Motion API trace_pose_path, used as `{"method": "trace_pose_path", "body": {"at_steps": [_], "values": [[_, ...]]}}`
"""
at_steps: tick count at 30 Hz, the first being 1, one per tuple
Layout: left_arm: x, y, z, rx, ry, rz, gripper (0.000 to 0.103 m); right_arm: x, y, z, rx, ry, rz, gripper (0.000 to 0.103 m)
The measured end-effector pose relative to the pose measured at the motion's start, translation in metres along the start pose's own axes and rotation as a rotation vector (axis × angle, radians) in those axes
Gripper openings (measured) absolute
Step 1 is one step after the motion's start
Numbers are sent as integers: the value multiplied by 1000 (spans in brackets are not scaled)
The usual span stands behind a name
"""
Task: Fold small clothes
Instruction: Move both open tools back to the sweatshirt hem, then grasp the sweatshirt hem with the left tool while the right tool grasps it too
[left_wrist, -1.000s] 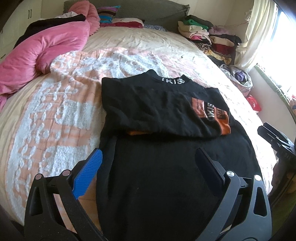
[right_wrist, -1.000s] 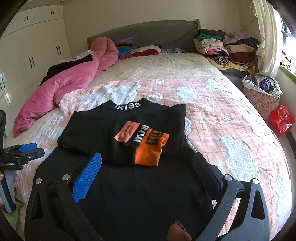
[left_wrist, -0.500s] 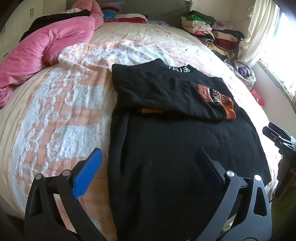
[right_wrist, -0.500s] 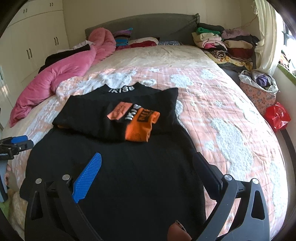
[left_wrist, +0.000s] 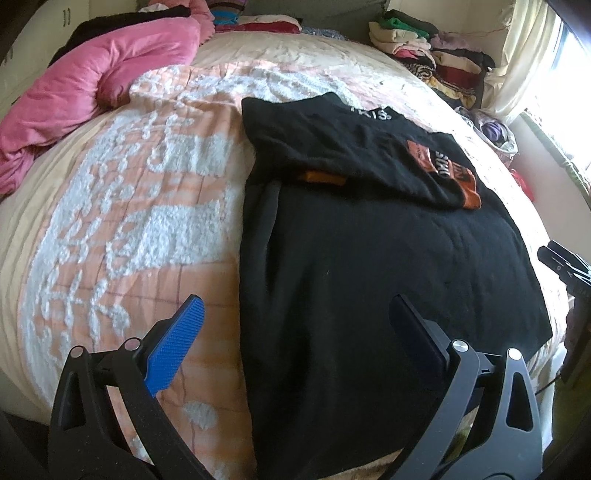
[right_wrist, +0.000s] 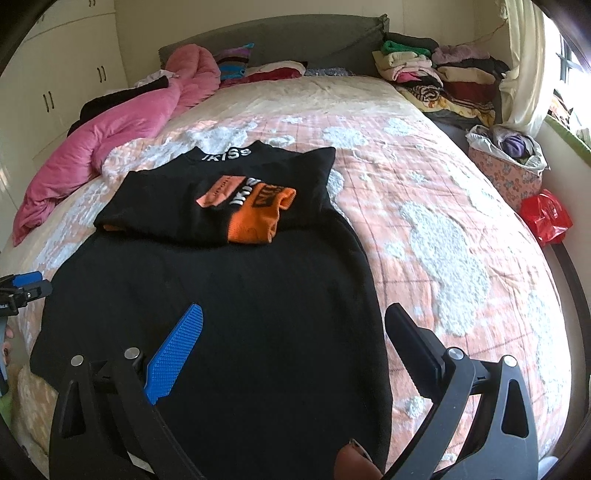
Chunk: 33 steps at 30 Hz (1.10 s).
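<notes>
A black sweater (left_wrist: 369, 266) (right_wrist: 221, 295) with orange cuffs lies flat on the bed, its sleeves folded across the chest and white collar lettering (right_wrist: 227, 154) at the far end. My left gripper (left_wrist: 295, 310) is open above the sweater's lower left edge, holding nothing. My right gripper (right_wrist: 293, 314) is open over the lower right part of the sweater, also holding nothing. The right gripper's tip (left_wrist: 561, 258) shows at the right edge of the left wrist view; the left gripper's tip (right_wrist: 26, 284) shows at the left edge of the right wrist view.
The bed has a peach and white blanket (right_wrist: 443, 229). A pink duvet (right_wrist: 122, 129) lies bunched at the far left. Folded clothes (right_wrist: 436, 74) are piled at the far right by the headboard. A basket (right_wrist: 506, 158) and a red bag (right_wrist: 546, 218) sit beside the bed.
Both grippers have drawn back toward the foot of the bed, so more of the sweater's lower body shows. Both stay open; the sweater has not moved.
</notes>
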<state>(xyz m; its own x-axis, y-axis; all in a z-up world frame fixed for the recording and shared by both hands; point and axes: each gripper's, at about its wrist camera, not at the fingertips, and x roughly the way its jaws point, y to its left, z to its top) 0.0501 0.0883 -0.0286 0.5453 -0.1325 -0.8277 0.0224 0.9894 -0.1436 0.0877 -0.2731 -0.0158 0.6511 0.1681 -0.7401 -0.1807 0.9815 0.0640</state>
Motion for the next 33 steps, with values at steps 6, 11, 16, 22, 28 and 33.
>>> {"method": "trace_pose_path", "body": {"at_steps": [6,11,16,22,28,33], "values": [[1,7,-12,-5,30,-5,94,-2,-5,-11,-5,27,-4,98],[-3,15,-25,-18,31,-29,94,-5,-12,-20,3,41,-17,98],[-8,22,-37,-46,50,-78,86,-7,-17,-25,14,47,-27,98],[-6,27,-50,-73,95,-144,50,-8,-18,-31,17,64,-13,98],[-6,29,-62,-98,126,-190,47,-11,-18,-42,-2,100,12,98],[-1,25,-71,-94,161,-211,47,-11,-19,-53,-20,144,25,98]]}}
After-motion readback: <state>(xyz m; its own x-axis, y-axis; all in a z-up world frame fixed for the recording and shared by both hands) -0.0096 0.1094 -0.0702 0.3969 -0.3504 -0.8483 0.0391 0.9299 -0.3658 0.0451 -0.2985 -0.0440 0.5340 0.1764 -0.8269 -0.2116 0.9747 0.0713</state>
